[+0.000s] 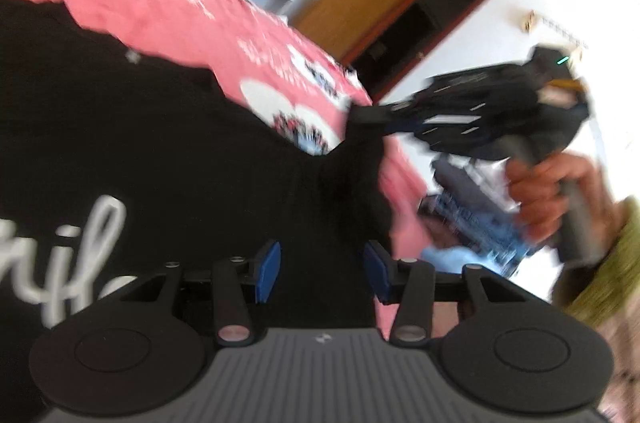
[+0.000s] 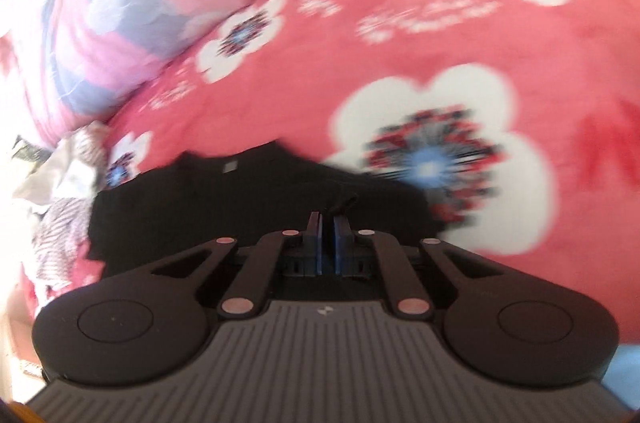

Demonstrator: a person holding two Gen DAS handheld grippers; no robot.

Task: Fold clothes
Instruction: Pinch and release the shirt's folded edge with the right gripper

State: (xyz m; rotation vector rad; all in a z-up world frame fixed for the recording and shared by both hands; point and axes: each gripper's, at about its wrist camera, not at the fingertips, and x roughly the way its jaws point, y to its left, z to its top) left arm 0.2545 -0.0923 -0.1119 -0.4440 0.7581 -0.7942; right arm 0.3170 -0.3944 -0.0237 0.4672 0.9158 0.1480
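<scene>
Right gripper pinches the shirt edge; left gripper gapes empty right above the cloth, nearer its body.

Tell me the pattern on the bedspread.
The bedspread is pink with big white flowers, dark and blue at their centres; clearest in the right wrist view.

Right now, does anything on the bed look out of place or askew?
Nothing looks damaged or spilled. The black shirt lies partly flat on the pink bedspread, one edge lifted by the shut right gripper. The left gripper is open.
</scene>
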